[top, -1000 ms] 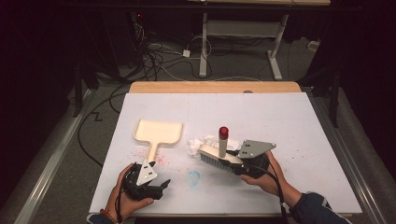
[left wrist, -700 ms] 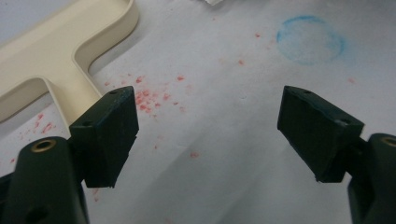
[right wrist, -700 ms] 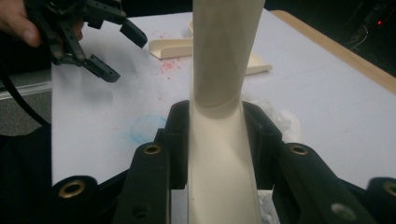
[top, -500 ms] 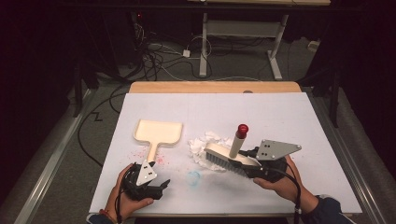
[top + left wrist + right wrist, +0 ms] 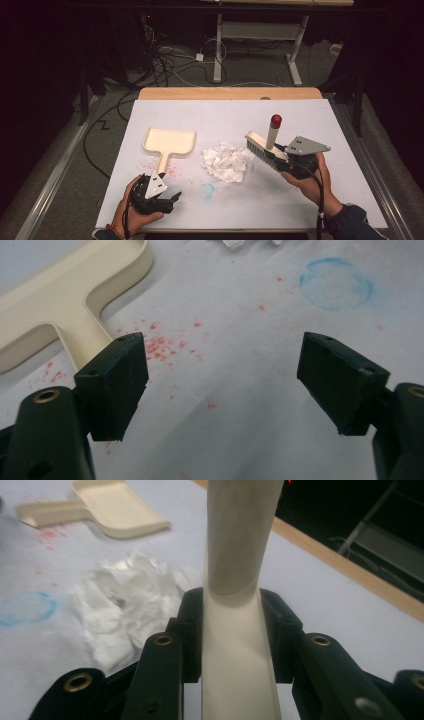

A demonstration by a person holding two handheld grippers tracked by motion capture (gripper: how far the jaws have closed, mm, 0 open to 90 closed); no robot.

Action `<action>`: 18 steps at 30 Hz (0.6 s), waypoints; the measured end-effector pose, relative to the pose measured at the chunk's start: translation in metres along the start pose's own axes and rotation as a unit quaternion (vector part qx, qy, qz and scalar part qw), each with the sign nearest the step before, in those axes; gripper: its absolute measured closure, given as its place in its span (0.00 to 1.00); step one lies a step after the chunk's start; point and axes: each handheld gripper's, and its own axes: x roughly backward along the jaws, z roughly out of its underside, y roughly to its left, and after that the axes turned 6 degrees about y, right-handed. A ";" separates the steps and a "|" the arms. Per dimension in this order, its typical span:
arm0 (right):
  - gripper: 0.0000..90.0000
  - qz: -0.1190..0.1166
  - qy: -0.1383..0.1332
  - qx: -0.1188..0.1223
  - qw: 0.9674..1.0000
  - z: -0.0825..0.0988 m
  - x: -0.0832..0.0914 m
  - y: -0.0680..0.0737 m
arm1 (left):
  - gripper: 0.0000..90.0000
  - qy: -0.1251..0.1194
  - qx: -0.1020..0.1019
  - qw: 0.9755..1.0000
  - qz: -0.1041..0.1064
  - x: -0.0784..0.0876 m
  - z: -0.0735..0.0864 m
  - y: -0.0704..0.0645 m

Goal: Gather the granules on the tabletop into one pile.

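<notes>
White tabletop (image 5: 300, 210): right gripper (image 5: 292, 162) clamps cream hand brush (image 5: 264, 146) beside crumpled white paper (image 5: 227, 161); left gripper (image 5: 167, 199), gaping empty, should next grasp cream plastic dustpan (image 5: 169, 142)

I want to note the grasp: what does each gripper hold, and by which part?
The right gripper is shut on the brush, gripping its flat back below the upright handle. The left gripper is open and holds nothing.

My right gripper (image 5: 234, 630) clamps matt black pads on the brush (image 5: 264, 147), smooth cream plastic. The dustpan (image 5: 170, 142) at upper left looks the same satiny plastic. Crumpled white paper (image 5: 227, 161) lies rough and creased at centre. The tabletop (image 5: 220, 117) is matt white with a wooden far edge.
</notes>
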 end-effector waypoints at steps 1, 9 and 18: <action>0.76 0.008 0.006 0.002 1.000 0.002 -0.006 0.000 | 0.22 0.000 0.000 1.000 0.000 0.000 0.000 0.000; 0.76 -0.001 0.032 -0.012 0.999 0.006 -0.038 0.004 | 0.22 0.000 0.002 1.000 0.002 0.000 0.001 0.000; 0.76 -0.051 0.021 0.010 0.998 -0.008 -0.035 0.035 | 0.22 -0.001 0.001 1.000 0.003 0.000 0.001 0.000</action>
